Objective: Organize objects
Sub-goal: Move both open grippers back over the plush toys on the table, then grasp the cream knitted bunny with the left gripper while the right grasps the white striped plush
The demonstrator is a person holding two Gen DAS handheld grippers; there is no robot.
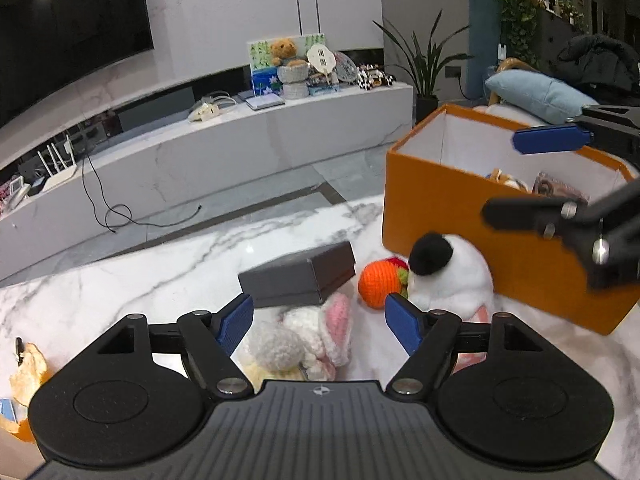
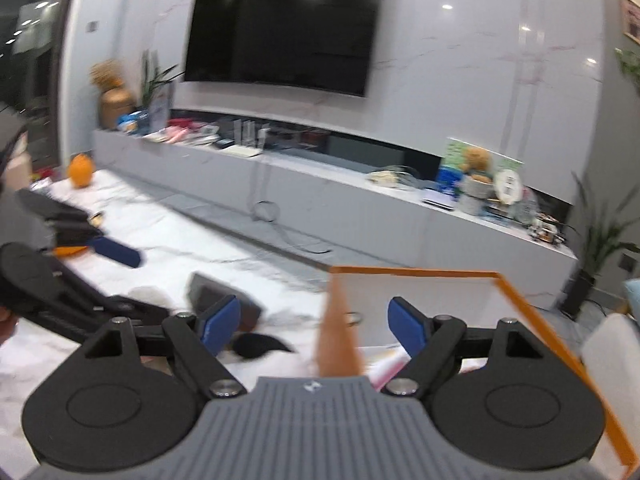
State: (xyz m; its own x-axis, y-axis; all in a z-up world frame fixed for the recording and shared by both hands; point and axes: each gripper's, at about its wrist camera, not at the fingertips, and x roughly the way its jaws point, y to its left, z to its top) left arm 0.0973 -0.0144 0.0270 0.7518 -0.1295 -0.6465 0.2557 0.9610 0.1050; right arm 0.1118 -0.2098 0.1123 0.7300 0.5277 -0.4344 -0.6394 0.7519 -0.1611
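left gripper (image 1: 320, 320) jaws wide above knitted toys (image 1: 320, 332), empty right gripper (image 2: 316, 320) wide over orange box (image 2: 520, 300)

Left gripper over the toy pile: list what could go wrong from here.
1. The dark box rests tilted on the pink-and-white knitted toy; pulling the toy may tip it.
2. The crocheted orange could roll off.
3. The right gripper hangs over the orange bin, near the left gripper; they might collide.
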